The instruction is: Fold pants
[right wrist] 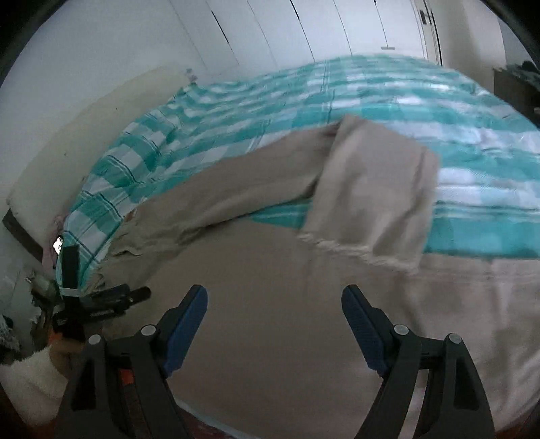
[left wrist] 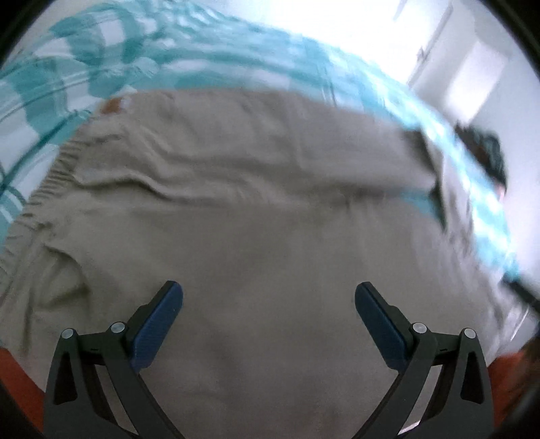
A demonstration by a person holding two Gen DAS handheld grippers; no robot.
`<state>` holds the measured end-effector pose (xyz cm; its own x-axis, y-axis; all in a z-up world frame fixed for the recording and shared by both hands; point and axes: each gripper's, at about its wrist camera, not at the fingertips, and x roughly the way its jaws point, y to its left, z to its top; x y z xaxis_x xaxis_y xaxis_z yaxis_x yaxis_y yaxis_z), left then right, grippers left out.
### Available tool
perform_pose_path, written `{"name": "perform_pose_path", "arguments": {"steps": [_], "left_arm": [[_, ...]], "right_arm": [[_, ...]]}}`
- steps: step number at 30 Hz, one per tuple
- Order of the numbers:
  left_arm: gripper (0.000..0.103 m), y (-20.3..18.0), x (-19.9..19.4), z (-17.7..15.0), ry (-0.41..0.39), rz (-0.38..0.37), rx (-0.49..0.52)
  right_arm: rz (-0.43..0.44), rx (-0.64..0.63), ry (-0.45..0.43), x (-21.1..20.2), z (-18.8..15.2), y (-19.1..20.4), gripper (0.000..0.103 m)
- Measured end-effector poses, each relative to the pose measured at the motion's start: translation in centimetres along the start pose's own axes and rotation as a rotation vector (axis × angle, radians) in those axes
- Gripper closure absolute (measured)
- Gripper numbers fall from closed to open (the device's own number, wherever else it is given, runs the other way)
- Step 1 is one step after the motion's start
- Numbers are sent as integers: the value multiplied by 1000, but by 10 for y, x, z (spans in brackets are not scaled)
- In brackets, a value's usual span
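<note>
Beige pants [left wrist: 270,219] lie spread on a bed with a teal and white checked cover [left wrist: 101,67]. Their gathered waistband [left wrist: 50,182] is at the left of the left wrist view. My left gripper [left wrist: 268,299] hovers open over the cloth, with nothing between its blue pads [left wrist: 158,324]. In the right wrist view the pants [right wrist: 270,304] fill the foreground, and one leg [right wrist: 378,189] is folded back with its frayed hem [right wrist: 354,244] towards me. My right gripper [right wrist: 275,295] is open above the cloth and holds nothing. The left gripper [right wrist: 101,305] shows at the left edge, held by a hand in a white fluffy sleeve [right wrist: 30,381].
White cupboard doors [right wrist: 303,30] stand behind the bed [right wrist: 371,91]. A cream headboard [right wrist: 84,128] runs along its left side, and a dark piece of furniture [right wrist: 516,87] stands at far right. An orange surface [left wrist: 17,381] shows beneath the bed's near edge. A blurred dark shape [left wrist: 486,152] is at right.
</note>
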<state>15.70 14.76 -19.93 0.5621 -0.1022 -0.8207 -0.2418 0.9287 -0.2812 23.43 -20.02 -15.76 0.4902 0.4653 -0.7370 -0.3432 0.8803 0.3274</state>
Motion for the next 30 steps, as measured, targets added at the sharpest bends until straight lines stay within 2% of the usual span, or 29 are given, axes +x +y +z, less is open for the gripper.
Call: {"name": "perform_pose_path", "arguments": {"steps": [3,7,9,11,14,17,21,24,28,30], "left_arm": [[1,11,-7,8,-45,12,-21],[1,23,8,11,2,16,-77],[1,21,12,10,11,14,-65],[1,14,18,9,28,22,-17],[1,5,24,5,39,40,24],[1,0,30,2,37,63,59],[1,-4,32,-1,37,89,98],[1,-4,32,-2,36,91,105],[1,-4,35,-2,38,98,110],[1,-6,37,-2,39,108,118]], "right_arm": [[-16,44,-8,13,-14,12,21],[8,102,49,12,-30,2,21],[19,191,24,6,-26,-11,21],[43,349,-5,1,-16,-33,21],[130,552,-6,9,-3,-58,21],[232,686,7,30,4,-63,21],[312,852,40,71,5,-70,21],[255,888,51,100,11,-76,24],[221,999,-84,106,16,-86,24],[212,1038,-111,106,15,-90,25]]}}
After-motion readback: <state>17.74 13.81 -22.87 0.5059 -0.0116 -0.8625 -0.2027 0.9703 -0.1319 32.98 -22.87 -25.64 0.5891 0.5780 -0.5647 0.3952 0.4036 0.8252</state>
